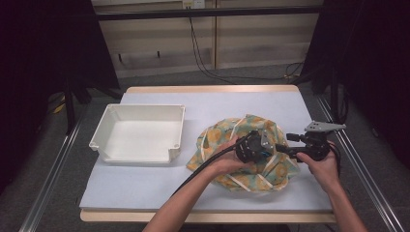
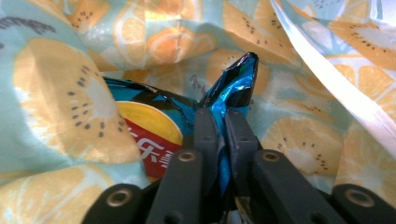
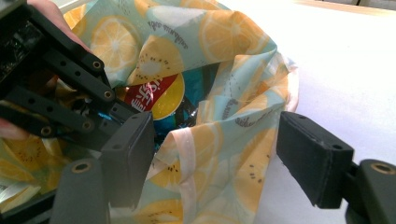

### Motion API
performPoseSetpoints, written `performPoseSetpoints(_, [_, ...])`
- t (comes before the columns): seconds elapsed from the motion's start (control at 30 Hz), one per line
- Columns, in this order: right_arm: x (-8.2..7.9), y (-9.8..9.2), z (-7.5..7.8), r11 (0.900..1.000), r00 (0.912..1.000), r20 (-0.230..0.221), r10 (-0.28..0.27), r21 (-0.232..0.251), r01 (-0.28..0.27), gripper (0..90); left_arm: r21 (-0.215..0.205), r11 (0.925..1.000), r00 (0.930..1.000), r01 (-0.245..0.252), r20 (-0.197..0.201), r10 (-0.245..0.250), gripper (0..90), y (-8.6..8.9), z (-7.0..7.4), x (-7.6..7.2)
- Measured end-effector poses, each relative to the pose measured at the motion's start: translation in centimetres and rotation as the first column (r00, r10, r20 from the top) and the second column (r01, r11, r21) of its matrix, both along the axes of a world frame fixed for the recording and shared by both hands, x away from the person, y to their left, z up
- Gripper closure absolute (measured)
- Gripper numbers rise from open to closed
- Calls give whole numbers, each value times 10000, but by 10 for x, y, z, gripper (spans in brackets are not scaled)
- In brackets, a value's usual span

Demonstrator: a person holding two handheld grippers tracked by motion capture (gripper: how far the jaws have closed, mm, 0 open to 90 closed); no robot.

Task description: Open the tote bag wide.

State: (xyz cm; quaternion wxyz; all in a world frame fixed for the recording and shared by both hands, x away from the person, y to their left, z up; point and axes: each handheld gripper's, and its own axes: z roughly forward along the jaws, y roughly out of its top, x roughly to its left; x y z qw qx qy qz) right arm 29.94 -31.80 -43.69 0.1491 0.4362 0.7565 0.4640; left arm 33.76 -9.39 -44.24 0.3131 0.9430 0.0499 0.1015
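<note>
Thin printed cloth, pale teal with orange and kiwi slices, makes up the bag [image 1: 251, 152] I am working in; it lies crumpled and open on the right half of the table [image 1: 145, 188], its pale edging folded over at the mouth. Inside it sits a snack packet [image 2: 154, 135], glossy blue foil with a yellow disc and a red band of white lettering, creased and half buried in the cloth. My left gripper [image 2: 223, 135] reaches into the bag's mouth and is clamped on a pinched-up corner of that packet: in the left gripper view the foil stands up in a peak between the two pads, which press it from both sides. My right gripper [image 3: 215, 158] sits at the bag's right rim with its jaws standing wide; a fold of the cloth and its edging hangs between them, but the pads do not press it, so I count it as released. To the left, well apart from the bag, stands a white plastic tray [image 1: 104, 128], shallow and square, with nothing in it.
</note>
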Motion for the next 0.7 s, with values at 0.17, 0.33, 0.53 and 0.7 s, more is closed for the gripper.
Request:
performPoseSetpoints(0.17, [1, 2, 0, 10000, 10000, -10, 70, 13, -70, 274, -392, 9992, 9992, -86, -401, 70, 900, 7, 4, 3])
performPoseSetpoints(0.33, [3, 4, 0, 9999, 9999, -38, 108, -10, -108, 269, -840, 9964, 9988, 140, -448, -178, 900, 13, 9, 0])
performPoseSetpoints(0.53, [4, 6, -1, 9998, 9997, -78, 217, -7, -217, 281, -1533, 9875, 9970, 371, -608, -469, 900, 23, 21, -2])
performPoseSetpoints(0.7, [3, 8, -2, 9994, 9995, -75, 311, -124, -312, 441, -2400, 9700, 9940, 385, -900, -618, 900, 36, 32, -6])
